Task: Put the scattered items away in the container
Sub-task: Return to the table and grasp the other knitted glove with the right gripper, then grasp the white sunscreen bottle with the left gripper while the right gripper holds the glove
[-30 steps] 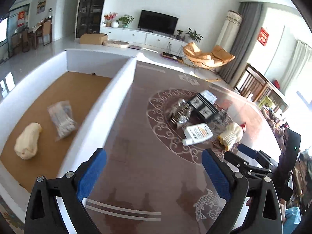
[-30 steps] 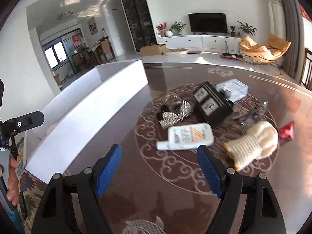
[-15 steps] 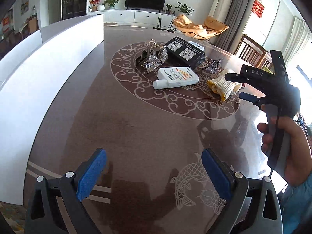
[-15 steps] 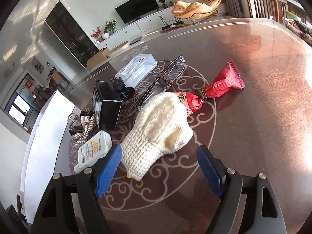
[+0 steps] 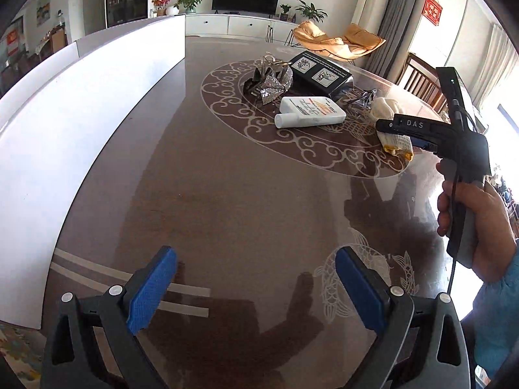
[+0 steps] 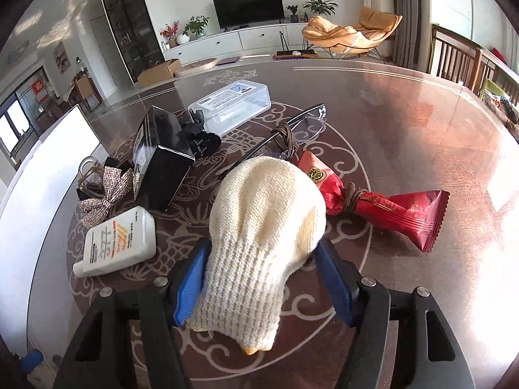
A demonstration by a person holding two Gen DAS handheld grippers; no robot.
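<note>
From the left wrist camera, the left gripper (image 5: 254, 280) hangs over the bare brown table (image 5: 227, 194) with its blue pads spread wide and nothing between them. The tall white container wall (image 5: 97, 103) stands along the left side of the table. The scattered things lie together, well apart from this gripper: a white flat plastic bottle (image 5: 309, 111), a sparkly silver bow (image 5: 271, 86), a black printed box (image 5: 319, 71) and a cream knitted glove (image 5: 391, 120). A hand (image 5: 470, 227) holds the right gripper (image 5: 408, 133) low over that glove. This empty gripper should wait here, out of the way.

From the right wrist camera, the cream knitted glove (image 6: 259, 236) lies between the blue pads of the right gripper (image 6: 262, 278), and the jaws are closing on it. The left pad looks like it touches the cuff; the right pad seems just beside it, so the pinch is probably not firm yet. Behind the glove lie a red crinkly snack wrapper (image 6: 386, 209), thin wire glasses (image 6: 292, 126) and a clear plastic case (image 6: 233, 103).

To do this well, I think the pads should squeeze the thick cuff until it is snug, because knit is soft and can slip. The glove touches the wrapper and the glasses, so lifting straight up would keep from dragging them. The white container (image 6: 48, 149) sits far to the left.
</note>
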